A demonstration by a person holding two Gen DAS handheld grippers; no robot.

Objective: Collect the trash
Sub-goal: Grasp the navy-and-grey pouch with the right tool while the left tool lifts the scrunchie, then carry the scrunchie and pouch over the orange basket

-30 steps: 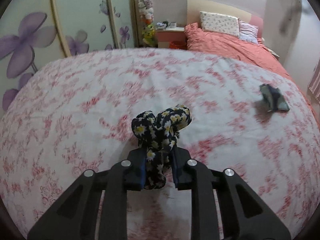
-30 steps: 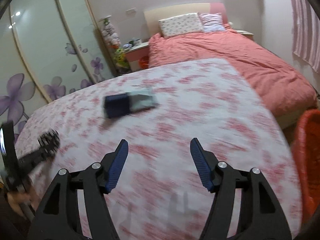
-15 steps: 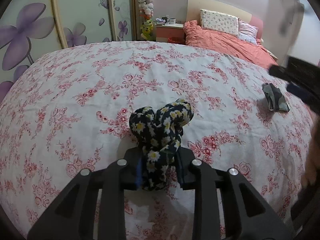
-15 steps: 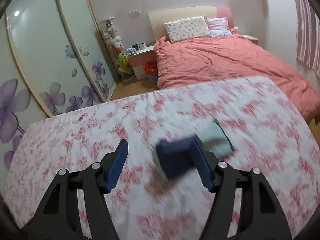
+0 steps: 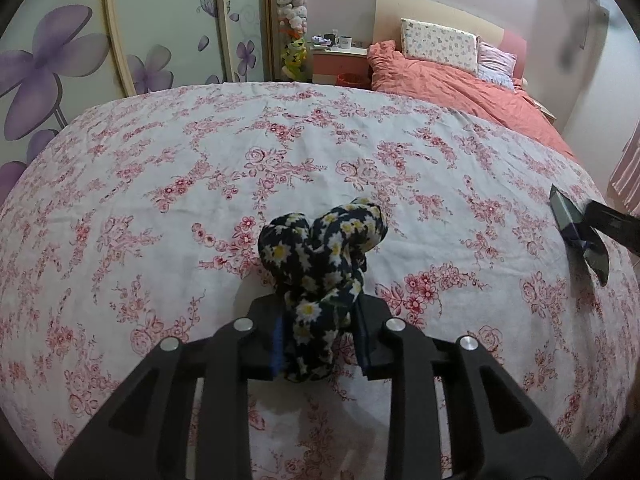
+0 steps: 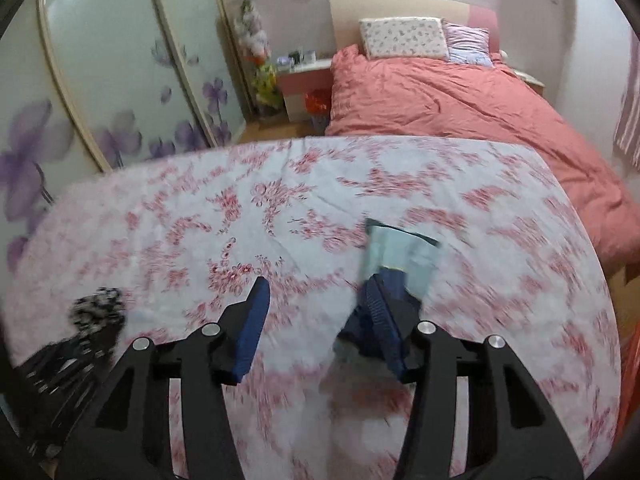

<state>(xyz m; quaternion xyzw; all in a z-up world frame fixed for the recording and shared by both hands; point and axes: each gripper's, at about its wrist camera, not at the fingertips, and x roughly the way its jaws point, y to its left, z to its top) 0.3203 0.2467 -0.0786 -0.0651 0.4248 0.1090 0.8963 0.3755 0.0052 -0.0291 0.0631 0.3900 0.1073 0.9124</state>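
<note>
My left gripper (image 5: 318, 340) is shut on a dark daisy-print cloth bundle (image 5: 320, 256), held just above the white and pink floral bed cover (image 5: 200, 184). A flat dark blue and pale teal packet (image 6: 400, 256) lies on the same cover; it also shows at the right edge of the left wrist view (image 5: 576, 232). My right gripper (image 6: 316, 316) is open just over the cover, its right finger (image 6: 380, 316) touching the packet's near end. The packet is beside that finger, not between the fingers. The left gripper with the bundle shows blurred at lower left of the right wrist view (image 6: 96, 312).
A second bed with a salmon duvet (image 6: 460, 108) and pillows stands behind. A pink nightstand (image 5: 340, 64) and a stack of plush toys (image 5: 292, 28) are at the back. Flower-painted wardrobe doors (image 5: 60, 64) run along the left. An orange basket edge (image 6: 630, 380) shows at far right.
My right gripper swung from the cover's right side to the packet and came down close to it. My left gripper kept its hold on the bundle and shifted slightly.
</note>
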